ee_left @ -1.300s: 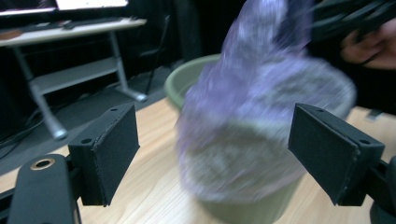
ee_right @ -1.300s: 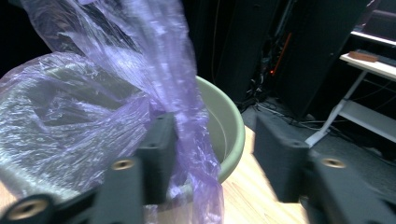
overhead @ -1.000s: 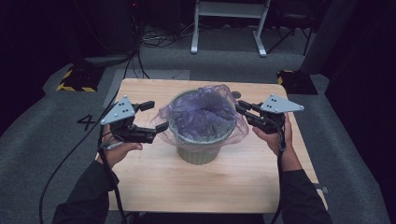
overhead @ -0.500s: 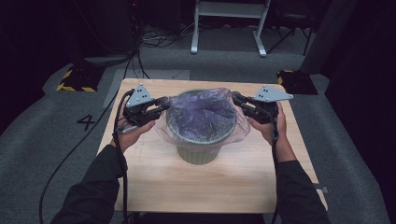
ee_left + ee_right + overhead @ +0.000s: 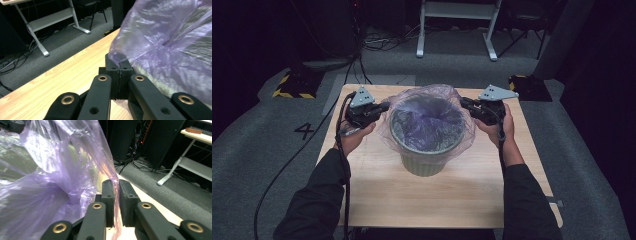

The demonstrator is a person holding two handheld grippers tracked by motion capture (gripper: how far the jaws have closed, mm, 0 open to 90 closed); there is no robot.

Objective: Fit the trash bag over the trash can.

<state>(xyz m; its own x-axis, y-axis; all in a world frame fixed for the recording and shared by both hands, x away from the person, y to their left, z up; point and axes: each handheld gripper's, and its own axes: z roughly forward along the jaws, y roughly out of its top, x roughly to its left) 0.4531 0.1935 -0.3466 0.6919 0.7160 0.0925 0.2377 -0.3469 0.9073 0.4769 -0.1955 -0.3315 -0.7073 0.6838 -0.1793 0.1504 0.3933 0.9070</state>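
I am looking into what is plainly a lab or recording studio rather than a home. A bare wooden table [image 5: 377,200] is standing on grey carpet [image 5: 272,165], where a painted number 4 [image 5: 305,131] is marking the spot. Black and yellow hazard tape [image 5: 282,86] is edging a dark floor block, loose cables [image 5: 377,42] are trailing across the floor, and a white metal stand [image 5: 457,20] is sitting behind, with dark equipment cabinets [image 5: 130,137] looming around.
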